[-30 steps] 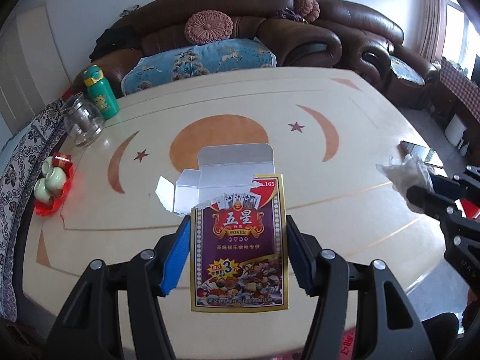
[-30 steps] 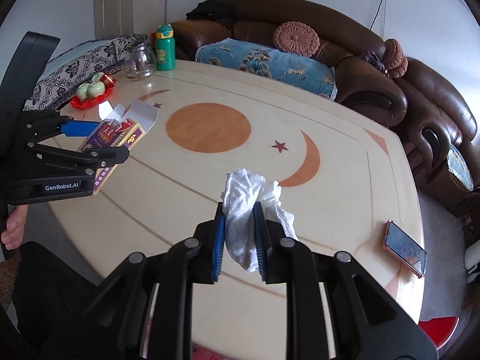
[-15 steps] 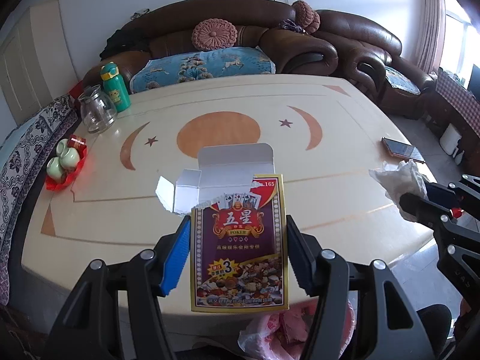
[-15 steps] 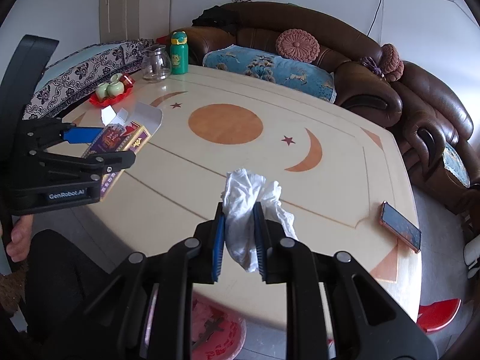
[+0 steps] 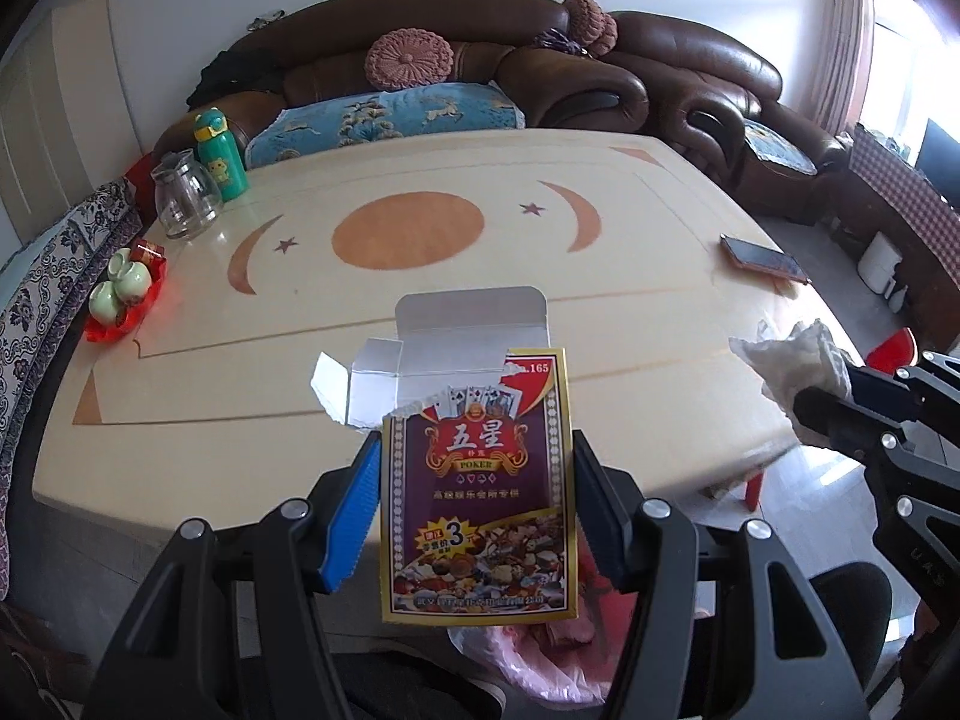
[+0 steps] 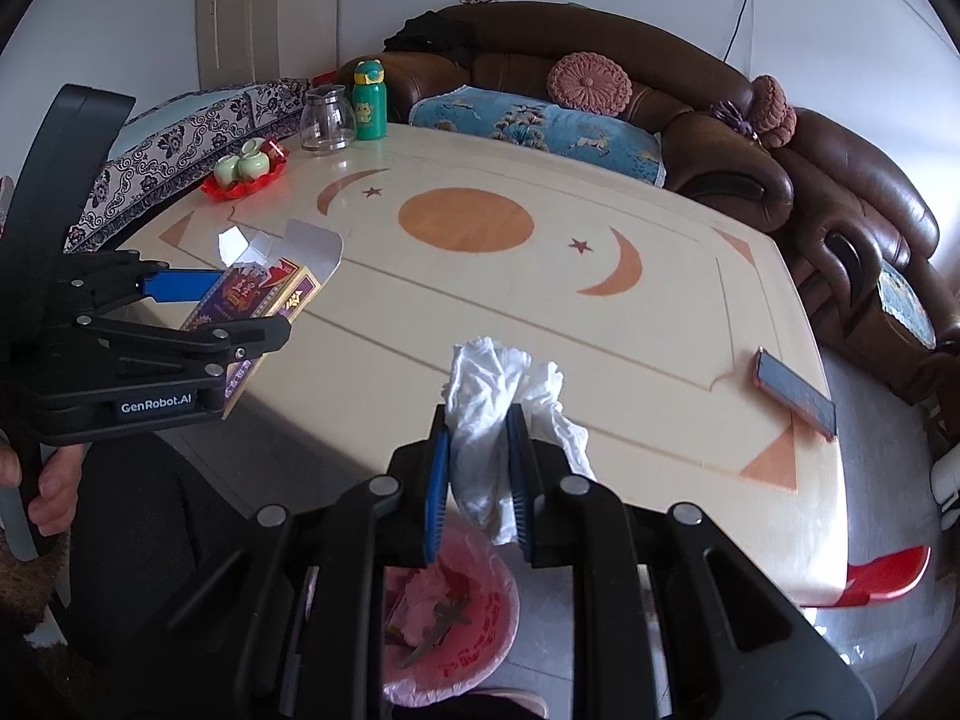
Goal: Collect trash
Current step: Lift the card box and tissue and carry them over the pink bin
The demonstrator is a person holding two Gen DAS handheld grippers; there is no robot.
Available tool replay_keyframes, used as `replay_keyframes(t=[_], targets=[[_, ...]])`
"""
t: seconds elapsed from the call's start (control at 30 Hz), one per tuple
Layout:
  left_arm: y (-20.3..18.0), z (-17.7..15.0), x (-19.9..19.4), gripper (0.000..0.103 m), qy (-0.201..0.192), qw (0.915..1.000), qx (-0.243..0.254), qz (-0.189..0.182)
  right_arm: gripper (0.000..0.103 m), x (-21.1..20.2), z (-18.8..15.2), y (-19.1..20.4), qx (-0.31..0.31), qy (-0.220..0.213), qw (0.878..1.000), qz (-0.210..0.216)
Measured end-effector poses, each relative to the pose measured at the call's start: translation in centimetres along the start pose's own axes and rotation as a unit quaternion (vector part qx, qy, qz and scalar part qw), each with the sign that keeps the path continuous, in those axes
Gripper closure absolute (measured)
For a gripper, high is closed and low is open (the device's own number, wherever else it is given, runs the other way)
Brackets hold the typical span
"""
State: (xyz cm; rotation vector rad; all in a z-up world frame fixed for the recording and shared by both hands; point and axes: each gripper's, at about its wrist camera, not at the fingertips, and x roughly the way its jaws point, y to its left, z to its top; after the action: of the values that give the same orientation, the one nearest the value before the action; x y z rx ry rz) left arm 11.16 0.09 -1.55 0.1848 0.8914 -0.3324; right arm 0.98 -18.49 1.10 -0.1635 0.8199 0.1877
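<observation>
My left gripper point(image 5: 477, 504) is shut on an empty playing-card box point(image 5: 480, 498), purple and gold with its torn white flap open. It hangs past the table's near edge, above a pink plastic trash bag point(image 5: 540, 660). My right gripper point(image 6: 477, 474) is shut on a crumpled white tissue point(image 6: 498, 396), right above the same pink bag point(image 6: 456, 618), which holds scraps. In the right wrist view the left gripper point(image 6: 240, 309) shows at the left with the card box point(image 6: 258, 294). In the left wrist view the tissue point(image 5: 792, 360) shows at the right.
The cream table point(image 6: 540, 312) carries a phone point(image 6: 795, 390) near its right edge, a red tray with green cups point(image 6: 243, 174), a glass jug point(image 6: 327, 120) and a green bottle point(image 6: 369, 99). Brown sofas stand behind. A hand point(image 6: 48, 480) holds the left gripper. A red stool point(image 6: 888, 570) stands at the lower right.
Both grippers have drawn back from over the table to beyond its near edge, keeping their loads. The pink trash bag has come into view beneath them.
</observation>
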Motion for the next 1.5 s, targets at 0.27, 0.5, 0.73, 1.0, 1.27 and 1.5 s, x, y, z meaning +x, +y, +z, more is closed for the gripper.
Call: replay_keyframes(t=[0.27,0.5,0.73,1.0,1.27,1.5], targets=[[-1.6,-3.3,-0.1,0.044,0.023,0.9996,0.012,-0.014,0.084,-1.1,-2.8,0.8,0.014,0.012,1.000,0.001],[-2.9,-6.6,1.4,0.044,0.061,0.9975,0.021,-0.030,0.084,-0.4,-6.0,1.7,0.023,0.039,0.999,0.007],[-3.5,-9.4,3.7,0.044,0.100,0.9938,0.029,-0.039,0.084,1.6,-8.5,1.6,0.044,0.067,0.997,0.015],[-4.4,-12.1,6.4,0.044,0.137,0.9884,0.034,-0.055,0.084,4.6,-10.9,1.6,0.055,0.102,0.993,0.022],[-4.9,-15.1,10.8,0.044,0.194,0.9788,0.029,-0.059,0.084,8.8,-13.3,1.8,0.069,0.148,0.986,0.035],[-5.4,-16.7,13.8,0.044,0.226,0.9718,0.034,-0.057,0.084,12.0,-15.1,2.0,0.083,0.178,0.980,0.039]])
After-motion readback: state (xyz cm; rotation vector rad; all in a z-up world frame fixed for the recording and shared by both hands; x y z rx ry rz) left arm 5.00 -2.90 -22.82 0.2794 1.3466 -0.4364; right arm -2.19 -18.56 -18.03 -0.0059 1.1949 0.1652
